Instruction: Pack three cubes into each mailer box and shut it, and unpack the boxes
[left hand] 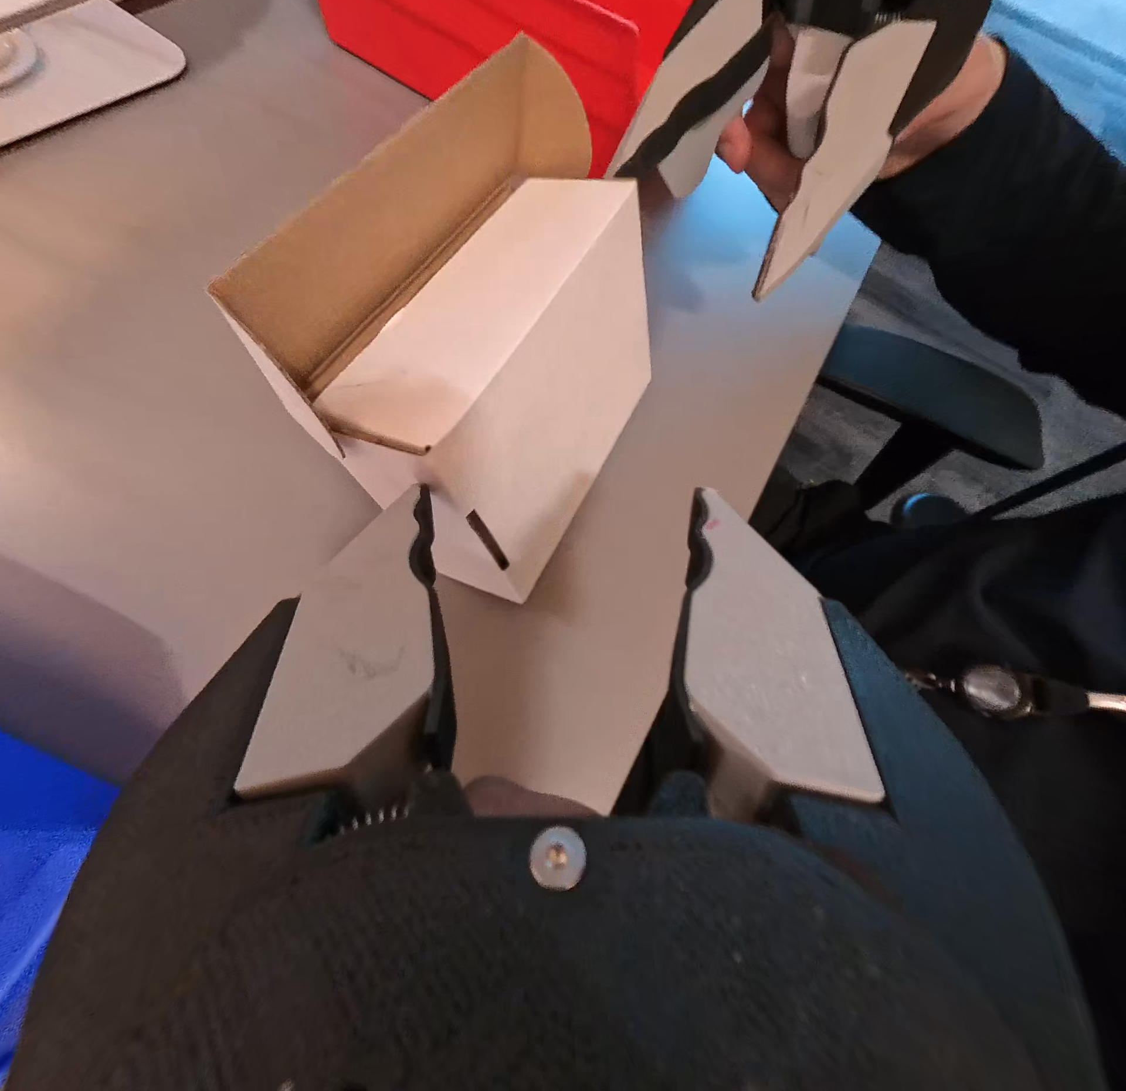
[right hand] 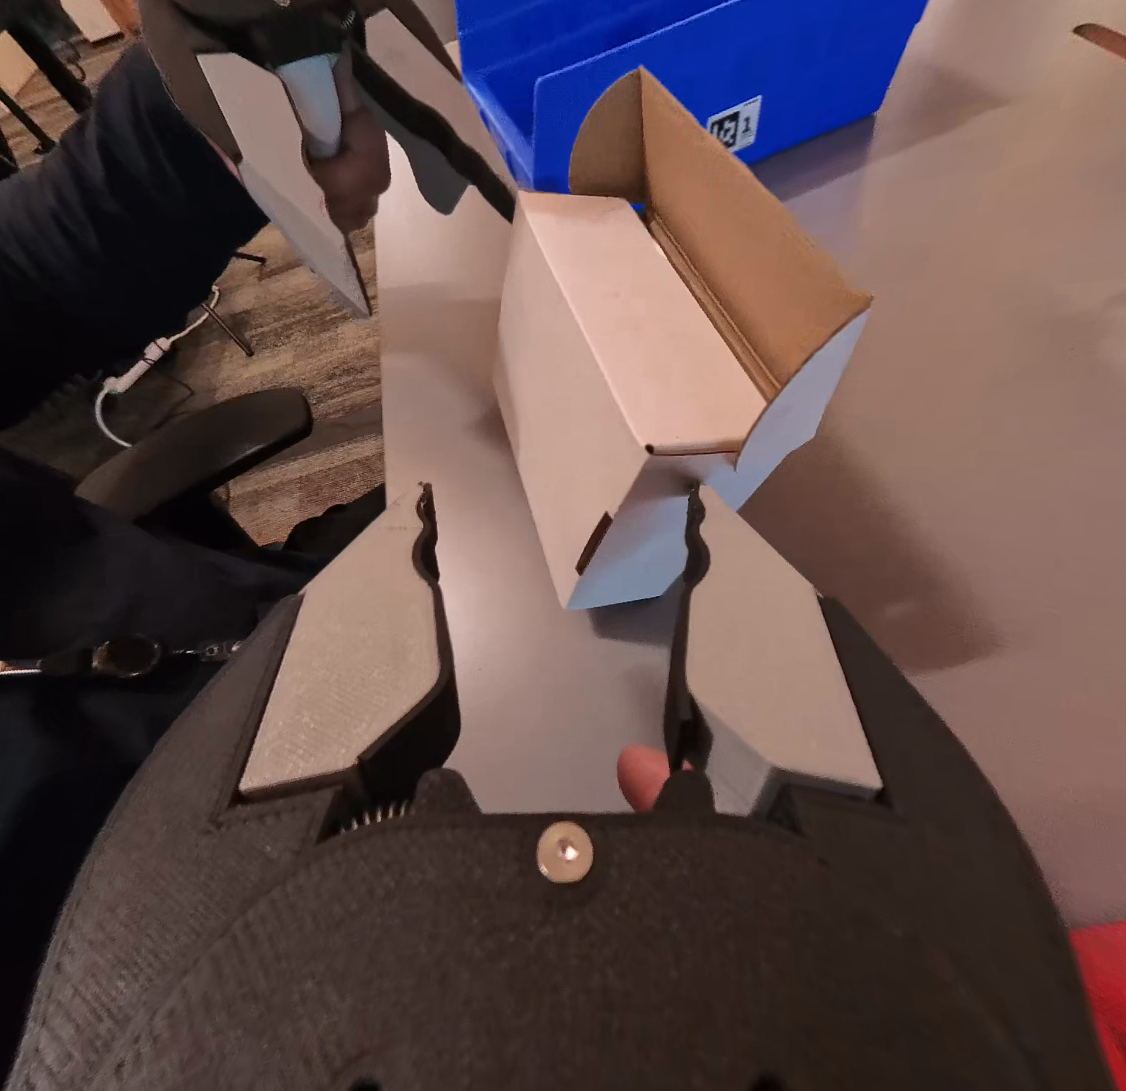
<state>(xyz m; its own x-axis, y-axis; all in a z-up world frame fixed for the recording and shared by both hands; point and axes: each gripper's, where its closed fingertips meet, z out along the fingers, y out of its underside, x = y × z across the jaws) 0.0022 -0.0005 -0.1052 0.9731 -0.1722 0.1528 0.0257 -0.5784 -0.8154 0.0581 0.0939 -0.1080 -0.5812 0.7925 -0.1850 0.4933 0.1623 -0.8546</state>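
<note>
While both claws stand spread and hold nothing, we see the white mailer box [left hand: 487, 355] on the grey table [left hand: 122, 422] just ahead of the left gripper [left hand: 560, 501] and the right gripper [right hand: 560, 501], its brown-lined lid raised.

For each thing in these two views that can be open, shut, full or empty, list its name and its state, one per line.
Mailer box: lid open, standing up; contents hidden.
Left gripper: open, holding nothing.
Right gripper: open, holding nothing.
Blue bin: open-topped; contents not visible.
Red bin: open-topped; contents not visible.
</note>
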